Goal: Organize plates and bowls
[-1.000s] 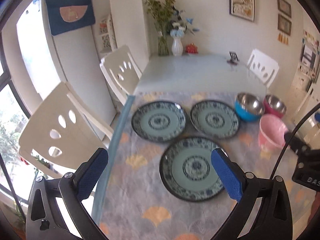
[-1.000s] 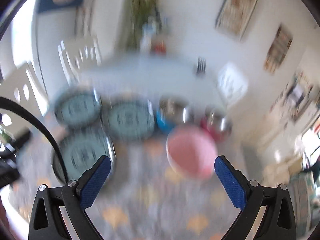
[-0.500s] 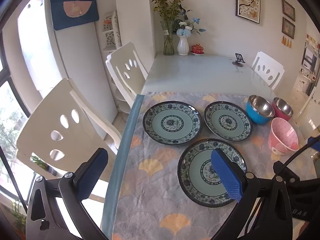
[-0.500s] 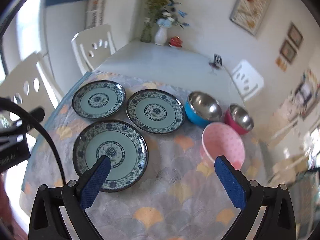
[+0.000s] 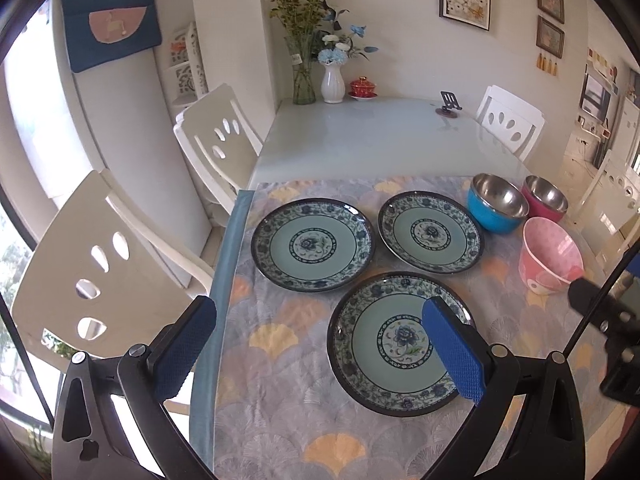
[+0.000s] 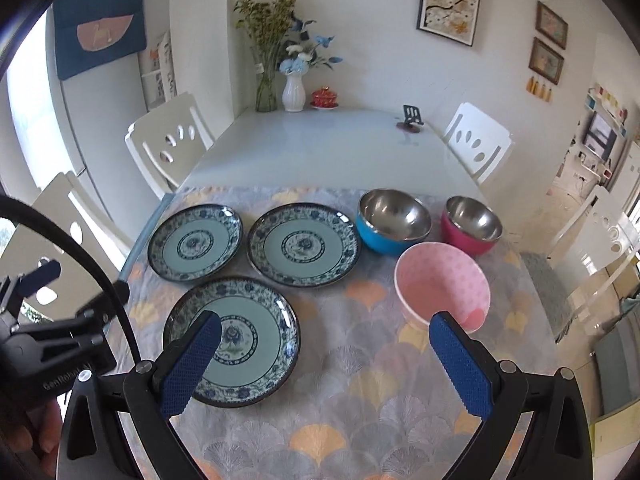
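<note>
Both claws, left claw (image 5: 320,352) and right claw (image 6: 324,364), gape empty.

My right gripper (image 6: 325,364) has steadied: a second ago its view was smeared with motion, now it is sharp. It has drawn back a little, so the near plate (image 6: 232,340) and pink bowl (image 6: 442,286) sit higher in its view. My left gripper (image 5: 318,350) has shifted too; the near plate (image 5: 394,340) has slid back toward the middle between its jaws.
</note>
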A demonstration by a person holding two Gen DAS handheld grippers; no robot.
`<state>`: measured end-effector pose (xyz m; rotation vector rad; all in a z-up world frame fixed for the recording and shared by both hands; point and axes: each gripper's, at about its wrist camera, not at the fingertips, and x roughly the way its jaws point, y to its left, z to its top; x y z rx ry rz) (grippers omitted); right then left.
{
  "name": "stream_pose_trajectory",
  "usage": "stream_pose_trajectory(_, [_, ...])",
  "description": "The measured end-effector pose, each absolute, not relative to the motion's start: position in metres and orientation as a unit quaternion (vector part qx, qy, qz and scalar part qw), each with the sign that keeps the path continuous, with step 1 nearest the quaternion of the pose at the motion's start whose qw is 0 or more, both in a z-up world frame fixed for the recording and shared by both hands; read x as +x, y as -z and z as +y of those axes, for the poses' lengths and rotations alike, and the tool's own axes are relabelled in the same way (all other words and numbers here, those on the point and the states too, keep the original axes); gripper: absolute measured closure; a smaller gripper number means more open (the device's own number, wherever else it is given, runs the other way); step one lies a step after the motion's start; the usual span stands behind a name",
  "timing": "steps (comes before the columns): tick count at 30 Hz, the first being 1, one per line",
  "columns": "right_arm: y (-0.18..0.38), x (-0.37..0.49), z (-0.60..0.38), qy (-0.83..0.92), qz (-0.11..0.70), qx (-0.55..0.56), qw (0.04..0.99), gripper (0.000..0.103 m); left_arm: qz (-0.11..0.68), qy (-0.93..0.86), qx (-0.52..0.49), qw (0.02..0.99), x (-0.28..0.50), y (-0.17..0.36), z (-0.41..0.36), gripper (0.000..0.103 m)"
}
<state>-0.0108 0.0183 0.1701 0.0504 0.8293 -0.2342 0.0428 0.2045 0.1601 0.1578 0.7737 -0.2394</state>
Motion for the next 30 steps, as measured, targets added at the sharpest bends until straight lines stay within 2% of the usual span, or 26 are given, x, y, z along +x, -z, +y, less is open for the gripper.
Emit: stream_pose_trajectory(30, [-0.139, 0.007, 0.016, 0.104, 0.455, 0.029, 0.884, 0.0, 0.421, 0.102, 0.078, 0.898, 0.042, -0.141, 0.215, 0.0])
